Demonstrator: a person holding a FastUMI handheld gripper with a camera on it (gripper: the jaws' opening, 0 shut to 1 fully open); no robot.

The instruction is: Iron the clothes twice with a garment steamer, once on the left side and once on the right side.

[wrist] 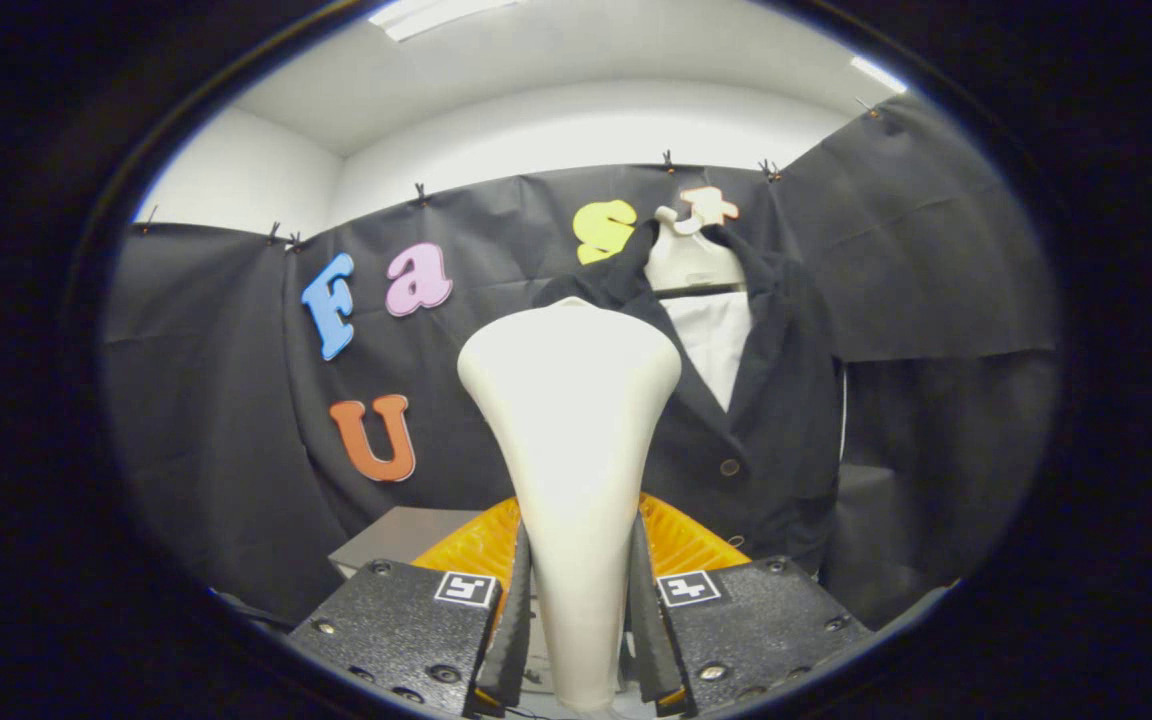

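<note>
Gripping the garment steamer (569, 440) by its narrow stem, the gripper (576, 620) has both fingers pressed against the white body, one on each side, so the tool stands upright with its broad head raised between the fingers and the clothes. The dark jacket (766, 400) hangs on a pale hanger (691, 262) against the booth's far wall, slightly right of the steamer head, with a white shirt (716, 345) showing in its open front. The head does not seem to touch the cloth yet, so I judge the first pass has not begun and this is the approach. Next, the head needs bringing forward and to one side of the jacket, then drawing along that panel. An orange ribbed thing (681, 540) and a grey box (401, 535) sit low and near, just beyond the fingers; open room lies higher up, left of the jacket.
</note>
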